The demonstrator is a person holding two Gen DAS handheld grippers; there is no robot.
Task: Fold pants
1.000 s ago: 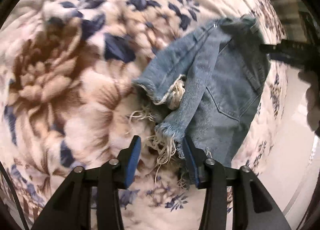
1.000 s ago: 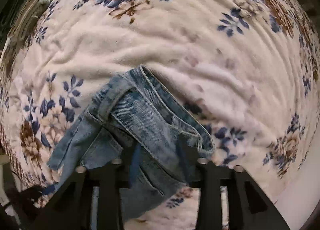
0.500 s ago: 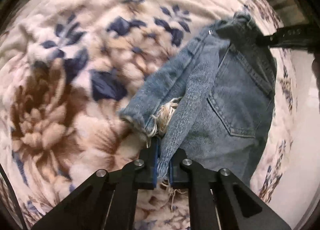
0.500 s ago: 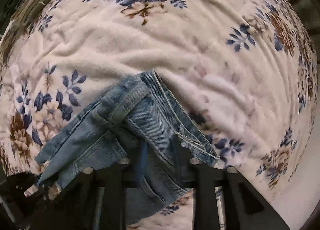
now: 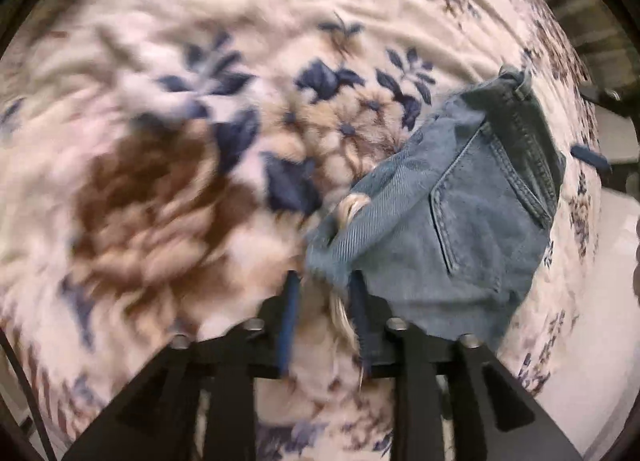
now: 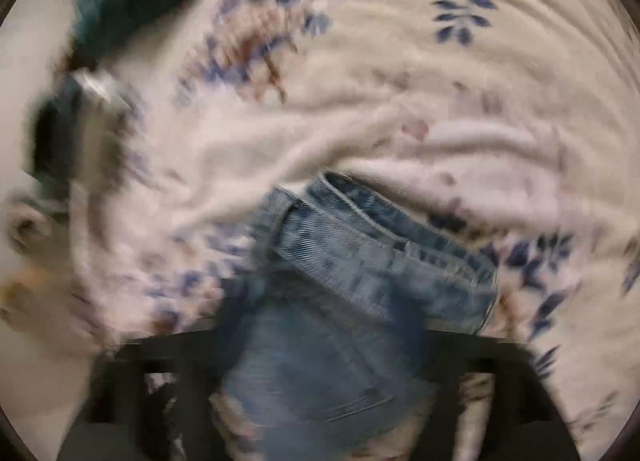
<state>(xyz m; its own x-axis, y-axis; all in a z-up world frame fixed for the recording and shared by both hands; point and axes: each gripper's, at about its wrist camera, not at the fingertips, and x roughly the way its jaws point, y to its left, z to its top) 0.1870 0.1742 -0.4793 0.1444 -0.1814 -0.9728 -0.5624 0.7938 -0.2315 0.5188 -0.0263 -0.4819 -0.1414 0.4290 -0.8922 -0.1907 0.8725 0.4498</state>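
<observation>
Floral blanket (image 5: 160, 141); left gripper (image 5: 324, 301) parted at pants (image 5: 460, 229); right gripper's (image 6: 320, 341) state unclear.

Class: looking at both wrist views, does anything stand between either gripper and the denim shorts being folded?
Nothing visible does. The frayed blue denim shorts lie on the floral fleece blanket, their hem right at the left gripper; the right view is too blurred to judge.

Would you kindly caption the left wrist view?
Left tool open at frayed hem of denim shorts on floral blanket.
</observation>
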